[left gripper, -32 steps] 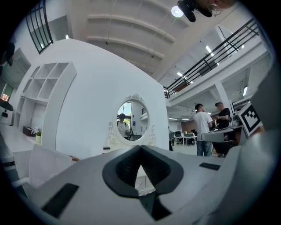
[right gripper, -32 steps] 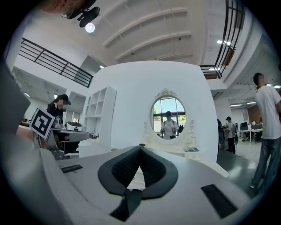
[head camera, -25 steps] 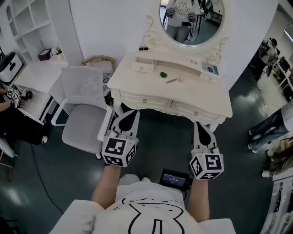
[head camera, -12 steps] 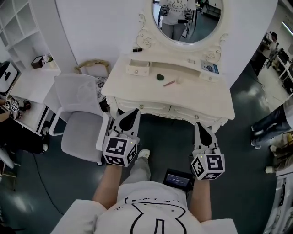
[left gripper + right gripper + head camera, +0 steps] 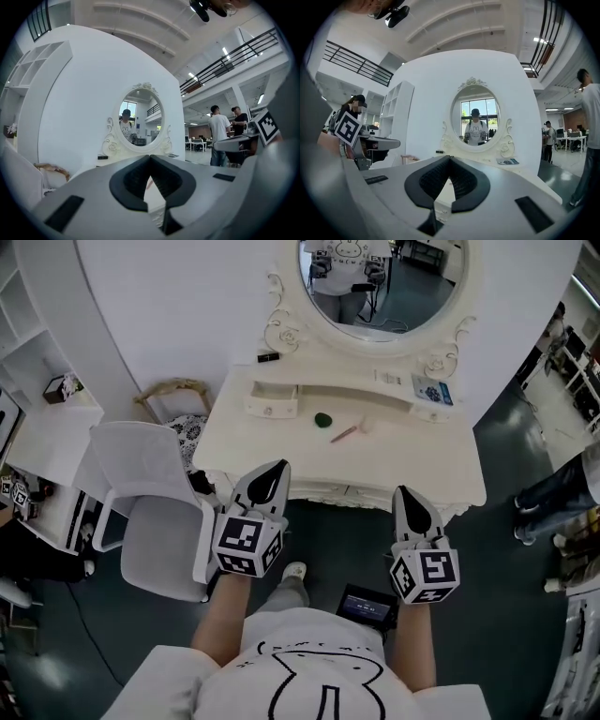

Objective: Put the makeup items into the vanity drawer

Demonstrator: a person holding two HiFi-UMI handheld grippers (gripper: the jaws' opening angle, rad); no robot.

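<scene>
The left claw (image 5: 273, 469) is held closed, its dark pads met at the tips with nothing gripped between them, and the right claw (image 5: 406, 493) is closed and empty in the same way. Both are pointed level toward the front edge of the white vanity worktop (image 5: 272, 451). A marker cube (image 5: 247, 545) is carried behind each; only black-and-white square patterns are printed there, no letters. Beyond the claws, near the middle of the worktop, the makeup items are laid out in the open: a small dark green item (image 5: 322, 418), a thin pink stick (image 5: 345, 433) lying aslant just right of it, and a small pale item (image 5: 366, 425) beside the stick's far end. Behind them a raised shelf (image 5: 347, 390) is set along the back. At its left end a small drawer (image 5: 273, 403) with two knobs is seen from the front, and its contents cannot be made out. At the right end a blue-and-white card (image 5: 431, 391) is laid flat, its print too small to be read. A small black item (image 5: 268, 357) is placed by the foot of the oval mirror (image 5: 375, 287), in which a shirt with a rabbit drawing is reflected. A white chair (image 5: 155, 521) is stood left of the vanity.
</scene>
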